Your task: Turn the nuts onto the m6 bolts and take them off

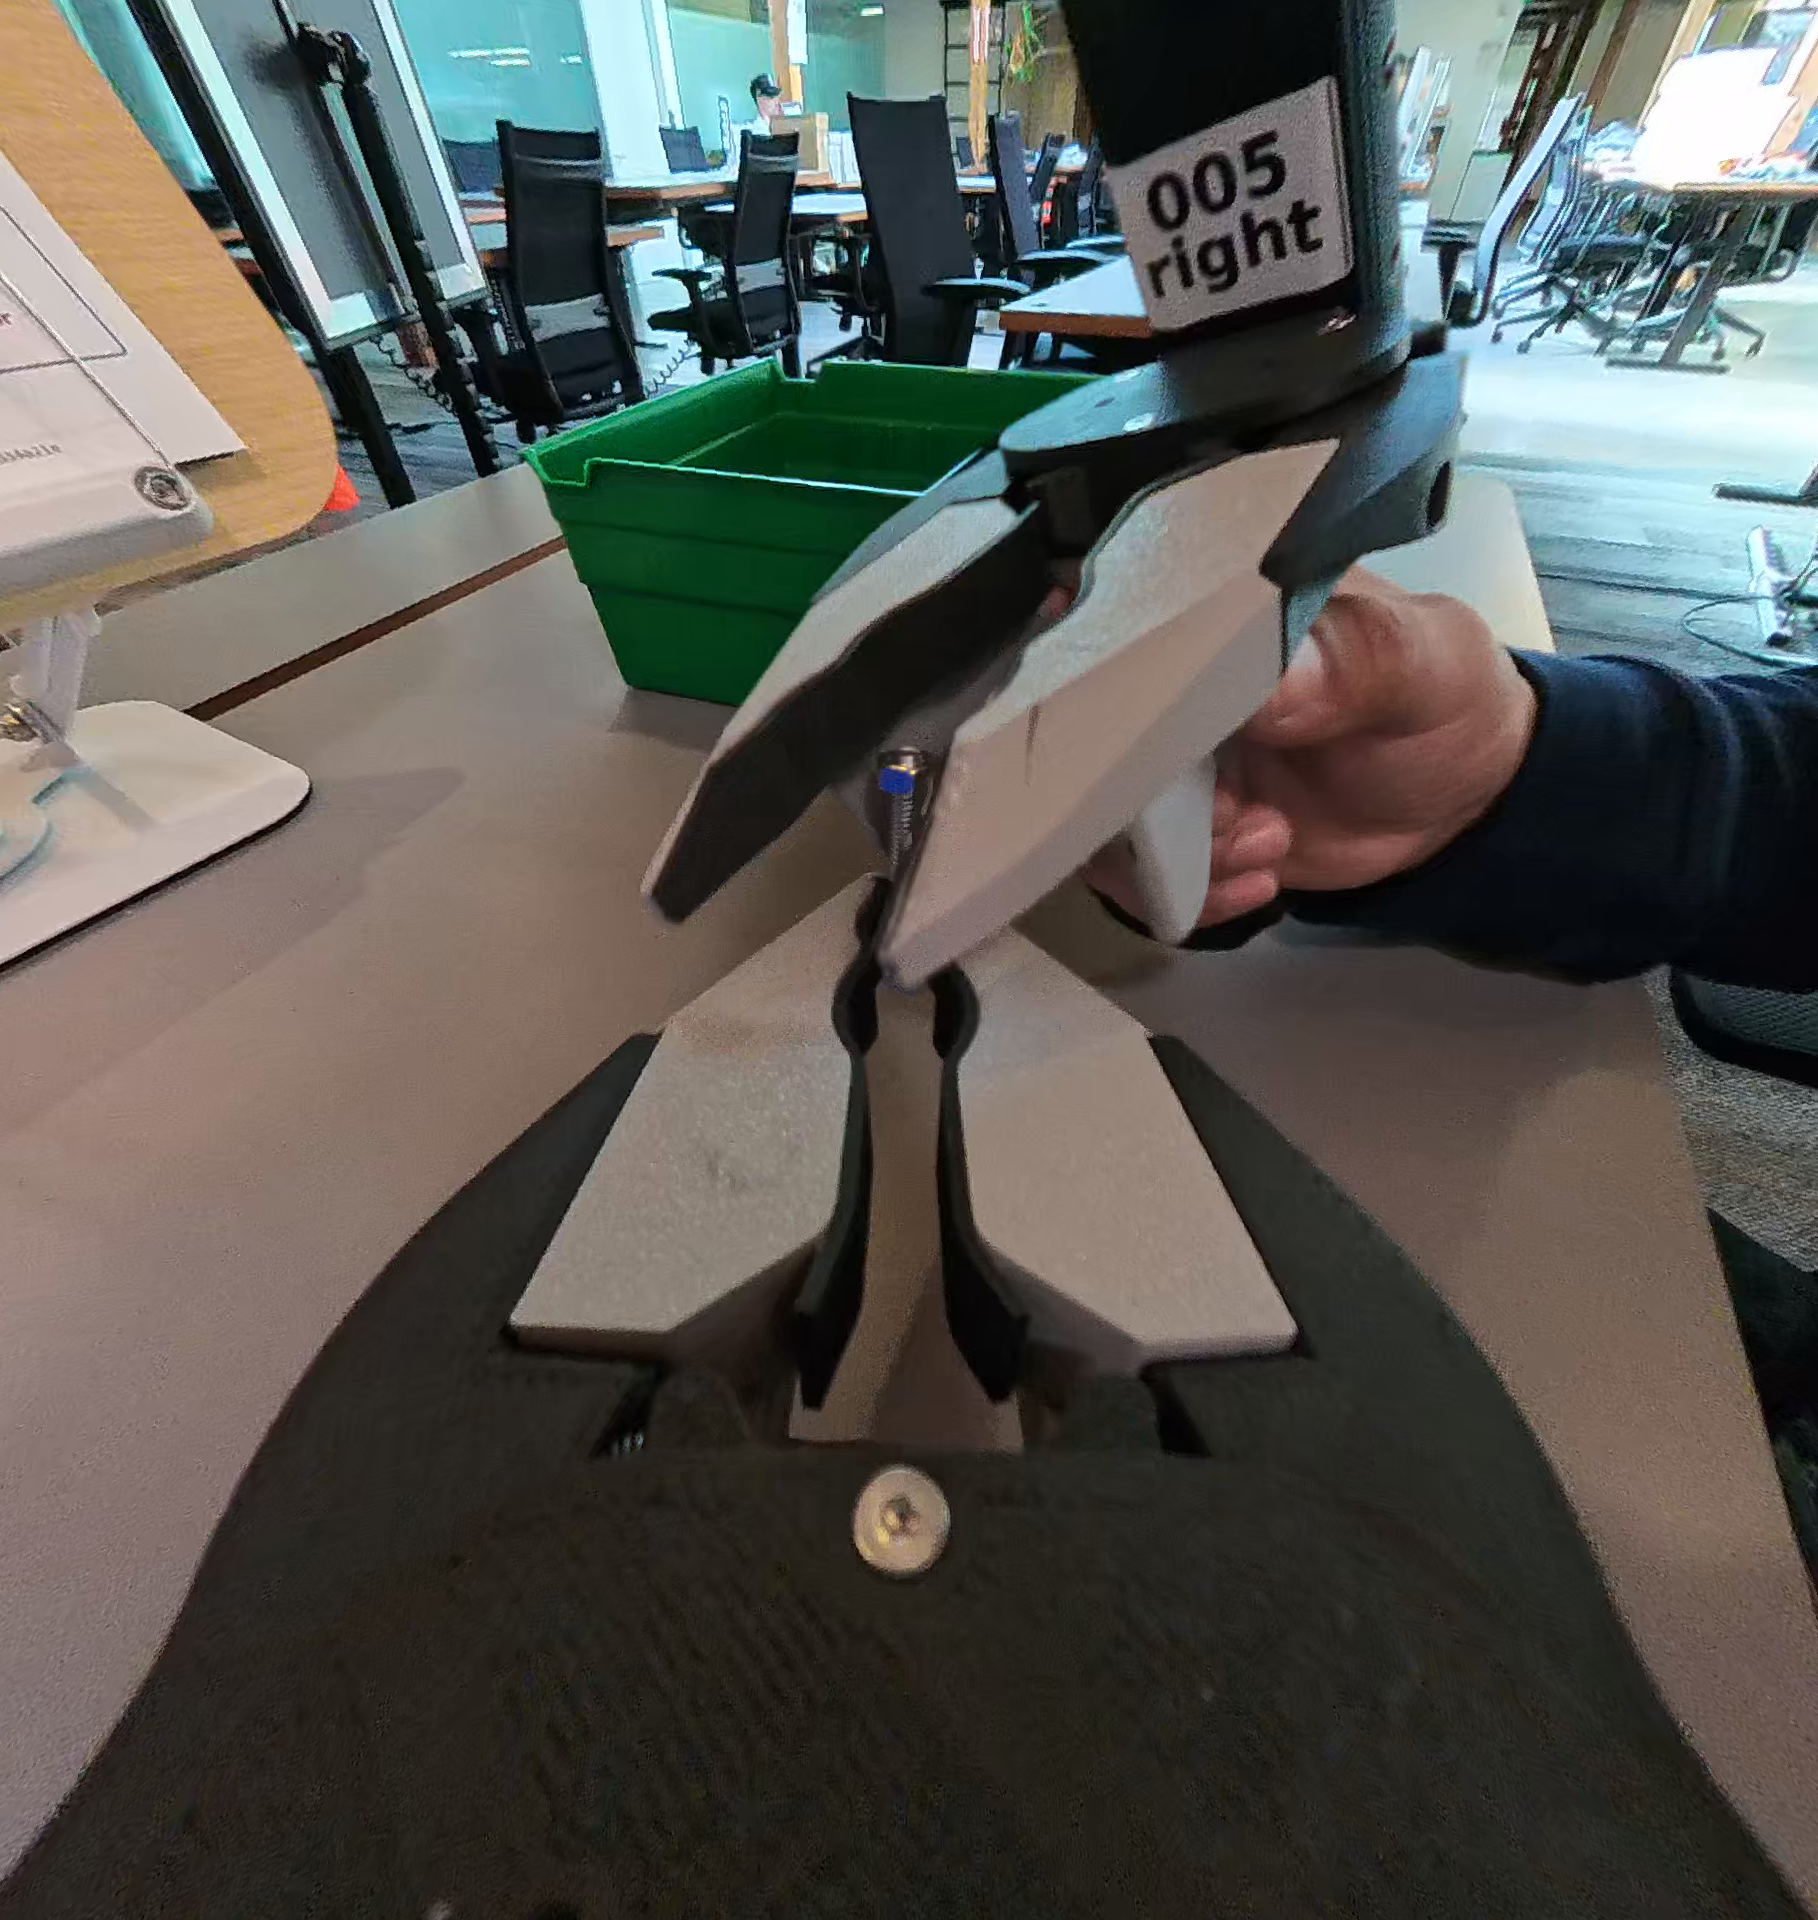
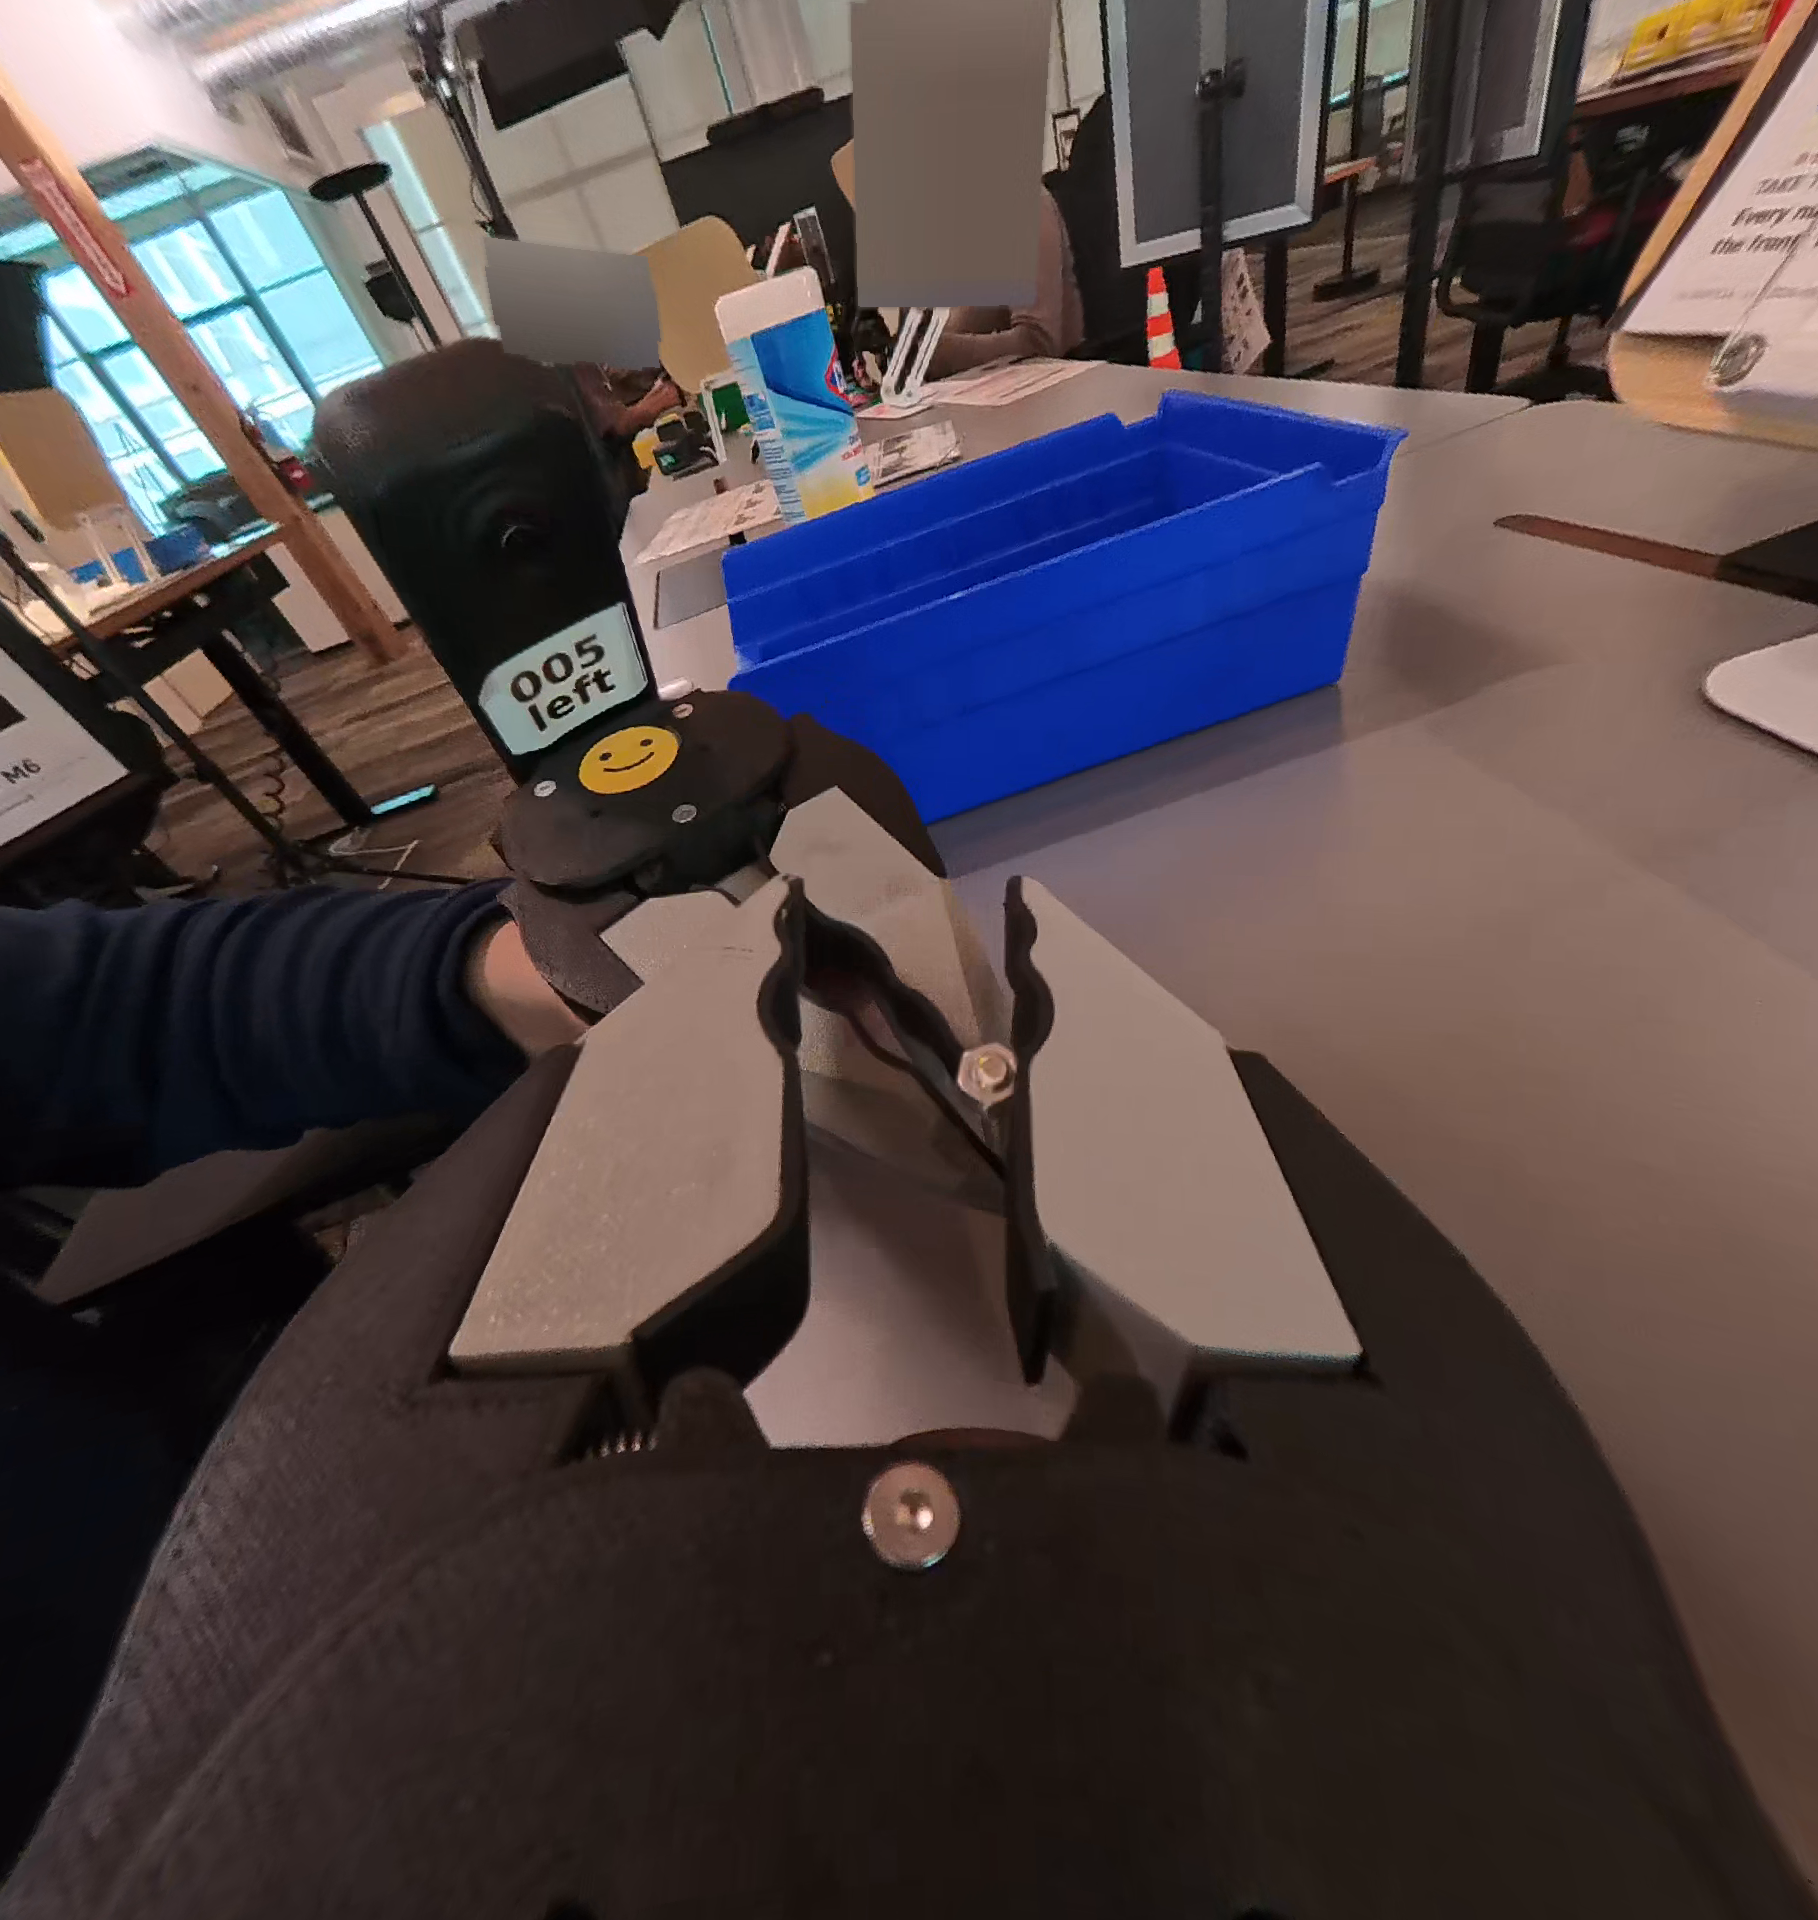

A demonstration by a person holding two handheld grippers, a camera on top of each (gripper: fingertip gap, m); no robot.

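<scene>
Above the grey tabletop [image 1: 385, 935], the left gripper [image 1: 900, 1003] has its fingers closed on the lower end of an upright bolt [image 1: 897, 805], whose nut [image 2: 986, 1073] sits between the parted fingers of the right gripper [image 2: 905, 935], touching only the right-hand one.

The bolt [image 1: 897, 805] is up in the air over the table [image 1: 385, 914]. The left claw [image 1: 900, 971] is under the bolt and grips its bottom end. The right claw [image 1: 780, 914] comes down from above, with one finger on each side of the bolt. The nut [image 2: 986, 1073] sits on the top end of the bolt. One bin [image 1: 739, 540] stands on the table behind the bolt. Another bin [image 2: 1040, 634] stands on the table, out to the left of the bolt.
</scene>
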